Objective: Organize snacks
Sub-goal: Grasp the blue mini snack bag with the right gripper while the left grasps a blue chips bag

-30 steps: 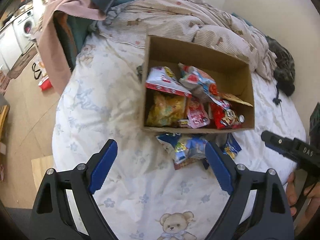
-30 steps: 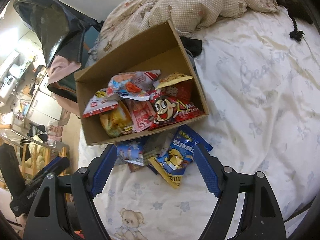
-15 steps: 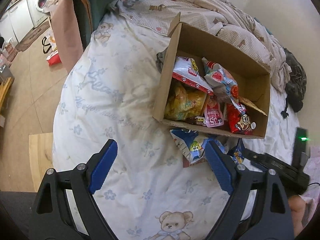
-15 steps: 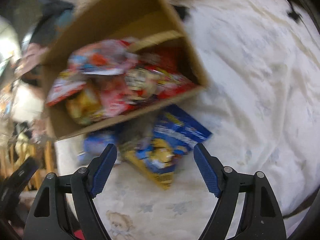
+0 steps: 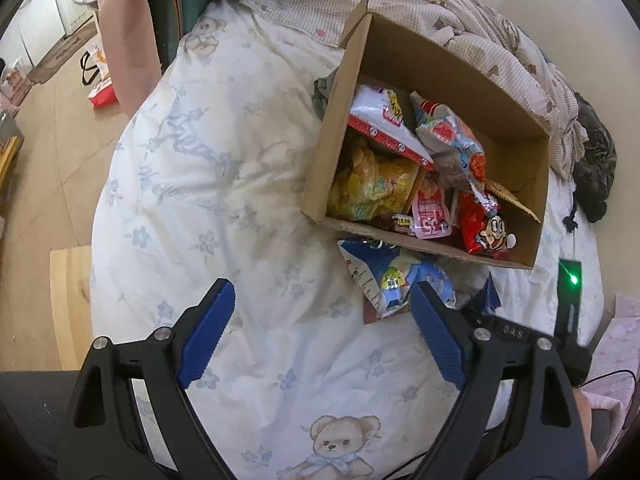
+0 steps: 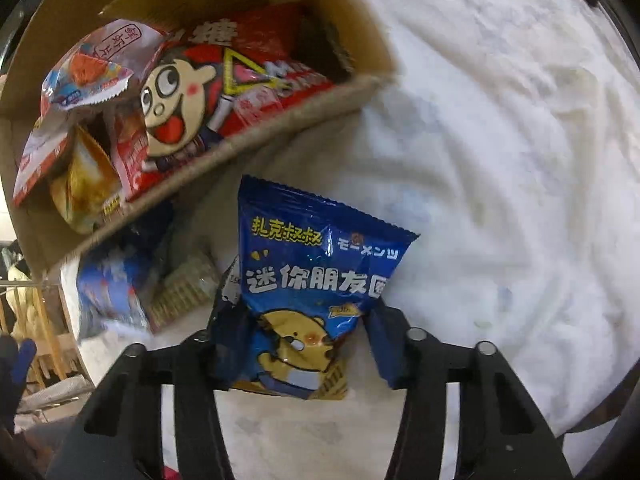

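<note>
A cardboard box (image 5: 400, 238) holding several snack packets lies on a white flowered bed cover. Loose packets (image 5: 386, 280) rest on the cover against its front wall. My left gripper (image 5: 322, 300) hangs open above the cover, just left of those packets, with nothing between its blue pads. In the right wrist view my right gripper (image 6: 304, 340) points down at a blue snack bag (image 6: 316, 264) with a yellow cartoon animal. Its jaws are closing, and the pads pinch the bag's lower half from both sides. The box (image 6: 260, 136) stands just beyond the bag.
Beside the blue bag lie a blue-white packet (image 6: 112, 292) and a cracker packet (image 6: 184, 284). A rumpled checked quilt (image 5: 460, 28) is heaped behind the box. The bed's left edge drops to a wooden floor (image 5: 44, 168). To the right of the bag, the cover (image 6: 500, 200) lies bare.
My right gripper came down over the blue bag and its jaws narrowed onto it. The left gripper sank a little and rolled, staying open.
</note>
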A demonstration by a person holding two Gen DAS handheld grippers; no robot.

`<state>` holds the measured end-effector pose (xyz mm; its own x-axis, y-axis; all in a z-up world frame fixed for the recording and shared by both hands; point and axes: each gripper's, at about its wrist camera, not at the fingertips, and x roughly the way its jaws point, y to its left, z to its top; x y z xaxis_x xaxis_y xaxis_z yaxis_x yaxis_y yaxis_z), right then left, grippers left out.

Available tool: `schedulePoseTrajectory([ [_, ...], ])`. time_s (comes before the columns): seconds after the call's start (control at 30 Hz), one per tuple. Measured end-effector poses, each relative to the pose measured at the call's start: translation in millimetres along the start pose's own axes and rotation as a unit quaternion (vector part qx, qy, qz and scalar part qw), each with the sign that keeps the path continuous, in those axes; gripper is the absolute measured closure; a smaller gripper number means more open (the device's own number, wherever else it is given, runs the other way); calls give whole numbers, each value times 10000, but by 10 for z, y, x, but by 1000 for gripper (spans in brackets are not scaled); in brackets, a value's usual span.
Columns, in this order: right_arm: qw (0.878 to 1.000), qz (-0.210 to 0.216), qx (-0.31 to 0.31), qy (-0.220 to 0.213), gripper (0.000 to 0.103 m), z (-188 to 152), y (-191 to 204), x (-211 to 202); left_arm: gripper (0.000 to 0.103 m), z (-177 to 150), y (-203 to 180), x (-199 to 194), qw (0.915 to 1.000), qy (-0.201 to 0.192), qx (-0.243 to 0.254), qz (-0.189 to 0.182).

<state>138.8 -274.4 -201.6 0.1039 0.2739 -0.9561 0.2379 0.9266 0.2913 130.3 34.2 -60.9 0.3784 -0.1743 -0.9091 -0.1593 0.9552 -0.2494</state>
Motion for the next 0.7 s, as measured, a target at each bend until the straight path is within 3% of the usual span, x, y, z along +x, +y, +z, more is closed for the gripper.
schedulePoseTrajectory([
  [0.17, 9999, 0, -95, -137, 57, -187, -151, -207, 16, -38, -87, 61, 9998, 70, 171, 28],
  [0.33, 9966, 595, 34, -569, 57, -318, -245, -611, 16, -63, -412, 290, 9978, 329, 562, -138],
  [0.47, 9929, 1021, 203, -574, 57, -373, -319, -670, 16, -71, -697, 575, 9934, 686, 837, -381],
  [0.53, 9906, 1255, 295, -459, 57, -322, -323, -657, 16, -2, -738, 688, 9950, 689, 650, -314],
  [0.63, 9906, 1262, 328, -422, 57, -360, -320, -657, 16, 112, -705, 817, 9965, 726, 322, -247],
  [0.7, 9898, 1316, 399, -380, 57, -363, -355, -636, 16, 149, -714, 1012, 9940, 1043, 234, -213],
])
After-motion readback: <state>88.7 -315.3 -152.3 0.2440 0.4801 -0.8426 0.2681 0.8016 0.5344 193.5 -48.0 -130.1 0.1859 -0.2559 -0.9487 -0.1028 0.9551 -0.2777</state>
